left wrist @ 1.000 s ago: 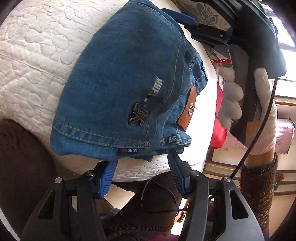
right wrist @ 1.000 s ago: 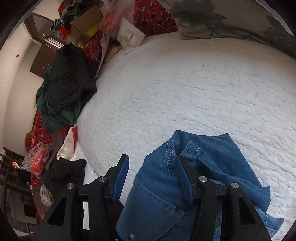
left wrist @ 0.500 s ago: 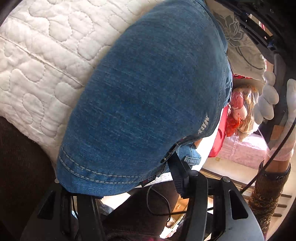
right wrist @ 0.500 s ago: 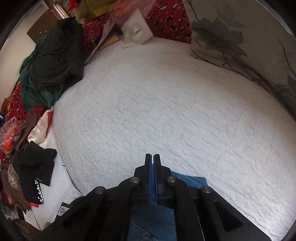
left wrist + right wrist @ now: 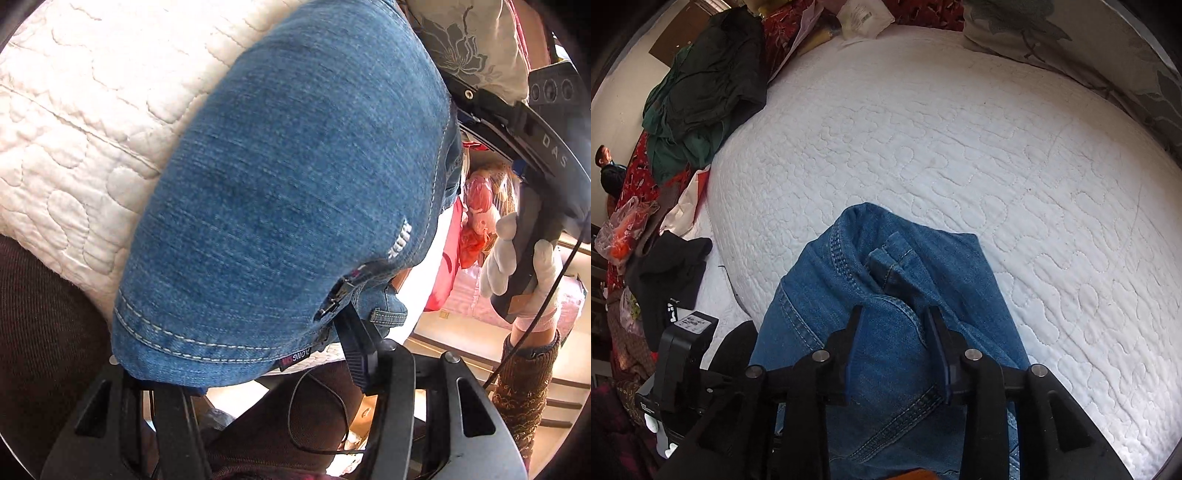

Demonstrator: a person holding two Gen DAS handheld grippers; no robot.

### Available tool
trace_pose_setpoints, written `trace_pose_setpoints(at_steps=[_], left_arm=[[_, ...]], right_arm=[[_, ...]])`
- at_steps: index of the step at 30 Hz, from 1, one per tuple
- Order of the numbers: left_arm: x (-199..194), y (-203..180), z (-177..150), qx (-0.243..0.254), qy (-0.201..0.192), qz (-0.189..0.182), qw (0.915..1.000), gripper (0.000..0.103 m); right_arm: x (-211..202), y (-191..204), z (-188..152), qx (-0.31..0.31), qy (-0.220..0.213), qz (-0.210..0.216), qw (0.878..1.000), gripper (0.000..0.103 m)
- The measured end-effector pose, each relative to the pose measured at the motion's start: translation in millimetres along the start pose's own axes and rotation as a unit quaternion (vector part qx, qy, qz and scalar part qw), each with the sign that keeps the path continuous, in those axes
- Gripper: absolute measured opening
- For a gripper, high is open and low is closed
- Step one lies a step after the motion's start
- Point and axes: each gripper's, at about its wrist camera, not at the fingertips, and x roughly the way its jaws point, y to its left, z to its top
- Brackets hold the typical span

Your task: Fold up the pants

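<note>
Left wrist view: you look steeply down along the left gripper (image 5: 266, 354), very close over the folded jeans (image 5: 295, 192) at the near edge of the white quilt (image 5: 85, 122); denim fills most of the picture, and your gloved right hand (image 5: 517, 258) shows at the right edge.

Right wrist view: you look down along the right gripper (image 5: 895, 332) from higher, across the quilt (image 5: 960, 140) toward the far clothes pile (image 5: 701, 85).

Shared by both: jeans (image 5: 886, 280), quilt.
</note>
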Motion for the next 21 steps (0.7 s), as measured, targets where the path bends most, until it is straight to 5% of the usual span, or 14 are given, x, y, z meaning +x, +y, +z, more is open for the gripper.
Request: trace_pose_setpoints(at_steps=[5,9,11,15,21], left_arm=[[8.6,-9.5,0.9,0.007,0.006,0.008,0.9999,0.053],[12.9,-17.1,0.3,0.008,0.005,0.012,0.9999,0.053],[14.1,-19.3,0.0,0.008,0.007,0.012,0.9999,0.053],[12.8,-16.4,-3.9,0.012,0.005,0.014,0.9998,0.054],[13.4,-25.0,-5.4,0.005,-0.003,0.023,0.9997,0.054]], right_arm=[[-10.8,-7.6,-16.9,0.012,0.010,-0.036,0.999,0.018],[-27.2,-9.7,7.7,0.044,-0.053,0.048,0.996,0.024],[-15.8,-2.9,21.9,0.040,-0.047,0.060,0.996,0.026],[21.0,10.8,32.3,0.006,-0.011,-0.001,1.000,0.026],[7.2,29.8,44.1,-0.023,-0.059,-0.030,0.998,0.013]])
